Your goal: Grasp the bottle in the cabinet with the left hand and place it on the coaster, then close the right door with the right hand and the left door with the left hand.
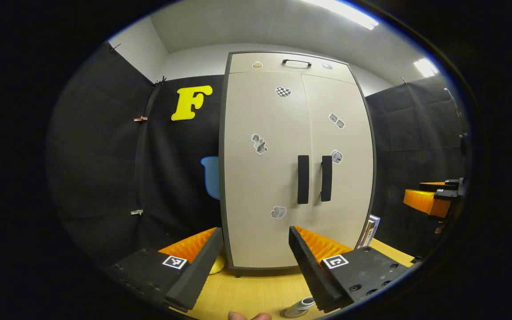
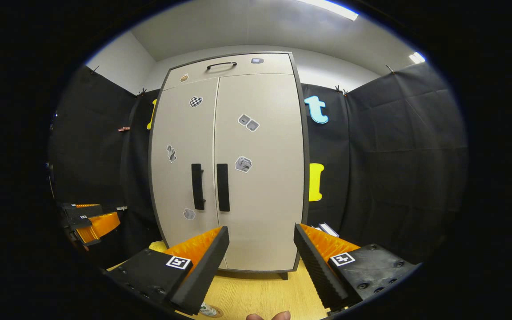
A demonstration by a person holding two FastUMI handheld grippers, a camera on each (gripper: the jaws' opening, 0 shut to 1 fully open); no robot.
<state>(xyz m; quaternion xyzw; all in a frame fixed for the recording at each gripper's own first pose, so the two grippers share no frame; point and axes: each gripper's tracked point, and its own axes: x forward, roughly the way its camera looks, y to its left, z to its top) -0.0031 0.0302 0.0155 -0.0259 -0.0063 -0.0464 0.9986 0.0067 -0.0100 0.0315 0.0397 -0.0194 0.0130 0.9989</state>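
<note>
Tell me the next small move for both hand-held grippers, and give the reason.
Probably just draw the left hand-held gripper and the right hand-held gripper back and stop. The cabinet's left door and right door both look shut, both grippers are open and empty, and what seems to be the bottle is out on the table. I cannot make out a coaster under it.

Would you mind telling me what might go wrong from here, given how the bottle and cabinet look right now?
1. The bottle sits just below the open left gripper, so a careless move could topple it.
2. Whether it rests on the coaster can't be confirmed from these views.
3. Both doors of the cabinet look closed, so further pushing may shift it.
</note>
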